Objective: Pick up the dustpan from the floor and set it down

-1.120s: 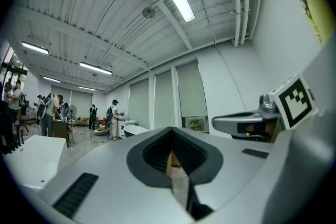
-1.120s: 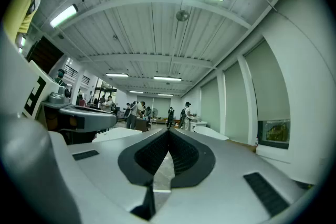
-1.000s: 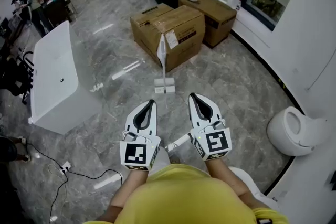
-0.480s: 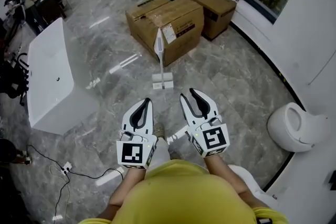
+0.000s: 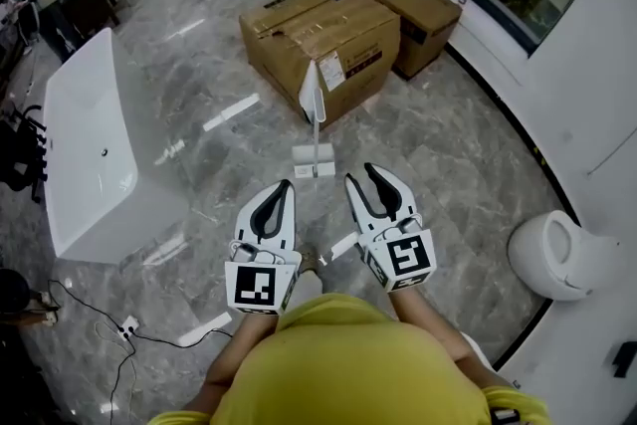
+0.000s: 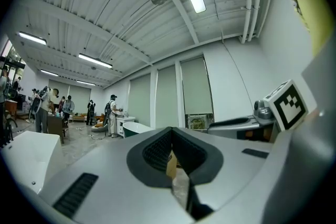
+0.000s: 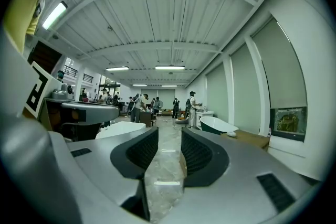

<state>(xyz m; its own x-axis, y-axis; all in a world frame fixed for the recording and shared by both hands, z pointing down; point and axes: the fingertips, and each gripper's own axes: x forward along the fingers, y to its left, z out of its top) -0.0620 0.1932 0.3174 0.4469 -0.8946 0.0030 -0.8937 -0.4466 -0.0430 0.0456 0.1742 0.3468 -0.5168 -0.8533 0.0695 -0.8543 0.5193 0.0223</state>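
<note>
The left gripper [image 5: 287, 184] had its fingers pressed together with nothing between them, while the right gripper's [image 5: 358, 172] jaws were opening, moderately apart, with only floor [image 5: 448, 164] showing in the gap. The dustpan [image 5: 313, 161] stood upright on the floor just beyond both grippers, touched by neither, with the near box [image 5: 328, 40] behind it

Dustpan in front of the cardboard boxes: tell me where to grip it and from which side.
Grip the dustpan by its thin handle, probably mid-height, coming from the near, open-floor side. The handle stands upright, so level jaws can close across it; the cardboard box close behind blocks the far side.
</note>
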